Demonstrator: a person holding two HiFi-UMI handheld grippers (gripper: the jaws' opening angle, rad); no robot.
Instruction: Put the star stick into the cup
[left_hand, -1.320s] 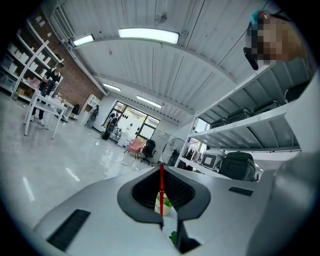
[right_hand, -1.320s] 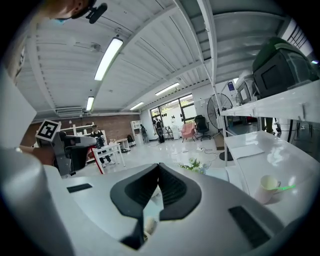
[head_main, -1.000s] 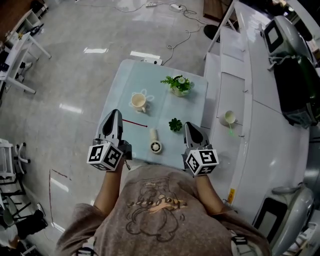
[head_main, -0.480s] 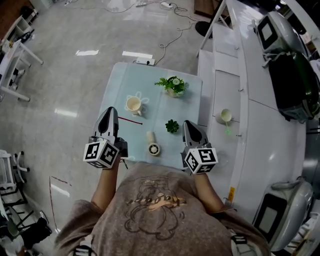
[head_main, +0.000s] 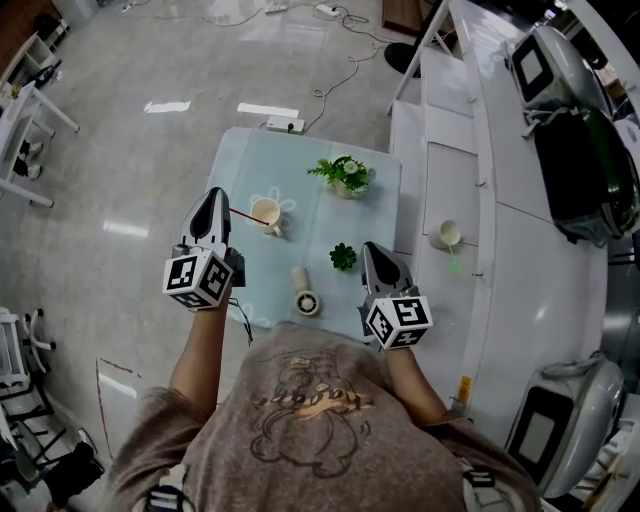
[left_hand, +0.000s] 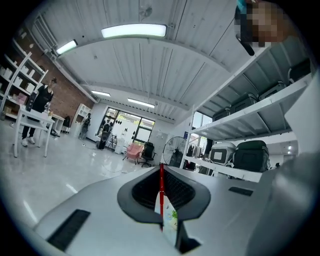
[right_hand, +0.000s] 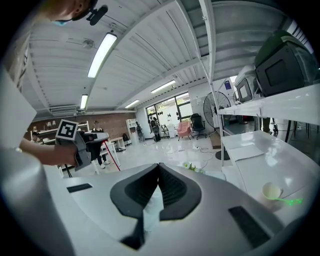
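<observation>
At the left, the left gripper (head_main: 214, 196) is clenched on the star stick (head_main: 248, 216). Its own view shows the thin red shaft pinched upright between the closed jaws, and no view lets me make out the star end. A second ago this gripper sat lower, at the near left edge of the counter (head_main: 240, 160), with the stick pointing across the surface well short of the cup. Now the gripper has risen and moved to the far side. The stick slants rightward from it, so its free tip reaches the near rim of the cup (head_main: 265, 211) in the head view. Whether the tip is already inside or just above the rim I cannot tell. I judge that the pickup is done and the carry is nearly finished. What remains is to tip the stick steeper, lower it into the mouth of the cup and let go. The cup looks light, so a sideways nudge from the shaft could shift it or knock it over. Further right, a small white round gadget (head_main: 307, 299) lies near the person. A little green succulent (head_main: 343, 256) stands beyond it, and a leafy potted plant (head_main: 345, 172) stands at the far side. All three are apart from the cup and out of the stick's path. At the right, the right gripper (head_main: 371, 248) hovers by the near right corner, just as it did a second ago. Its jaws are closed together on nothing.
</observation>
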